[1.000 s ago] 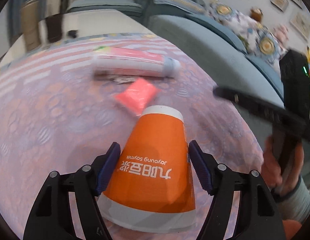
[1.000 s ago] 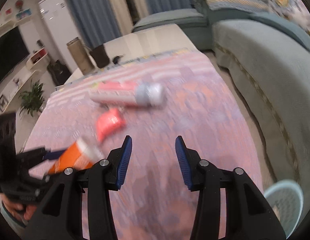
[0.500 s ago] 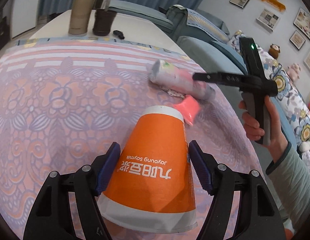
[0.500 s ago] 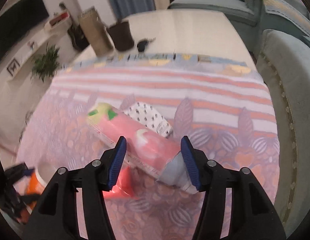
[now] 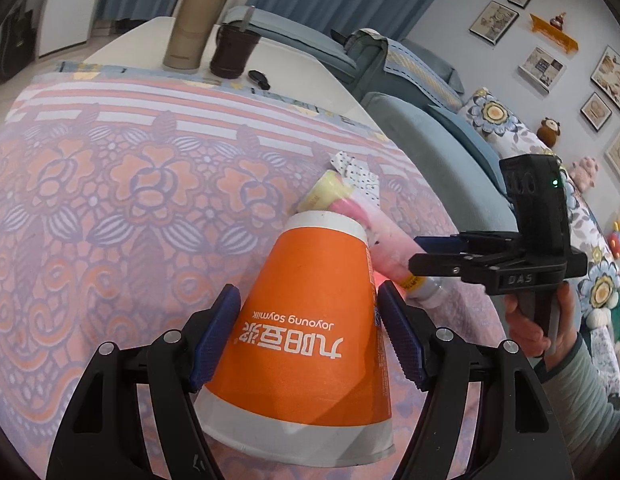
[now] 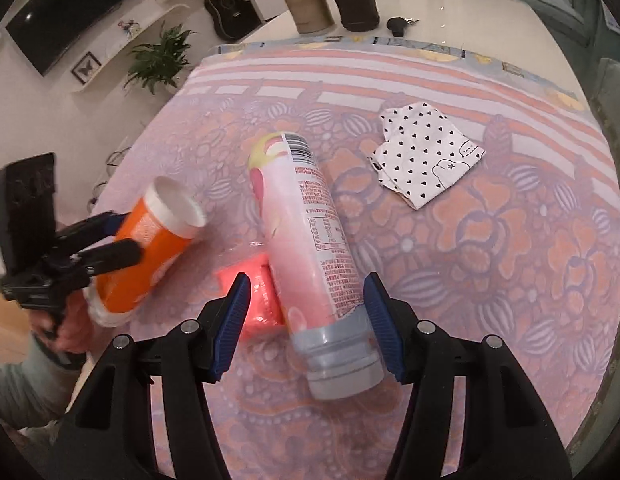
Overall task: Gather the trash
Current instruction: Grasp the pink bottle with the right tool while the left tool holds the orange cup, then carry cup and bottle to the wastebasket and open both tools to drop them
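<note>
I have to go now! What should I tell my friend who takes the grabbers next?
Left gripper: shut on the orange paper cup, held over the tablecloth.
Right gripper: open, jaws around the pink bottle lying on the cloth, not squeezing.
Also lying there: a pink wrapper beside the bottle, and a heart-print paper farther off.
Done: cup picked up.
Left: bottle, wrapper, paper.

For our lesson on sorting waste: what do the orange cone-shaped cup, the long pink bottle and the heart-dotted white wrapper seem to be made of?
Orange cone-shaped cup: likely coated paper; matte printed wall, white rolled rim.
Long pink bottle: probably plastic; glossy printed sleeve, grey ribbed neck end.
Heart-dotted white wrapper: thin paper or film, which one is unclear; lies flat, creased, with folded edges.
</note>
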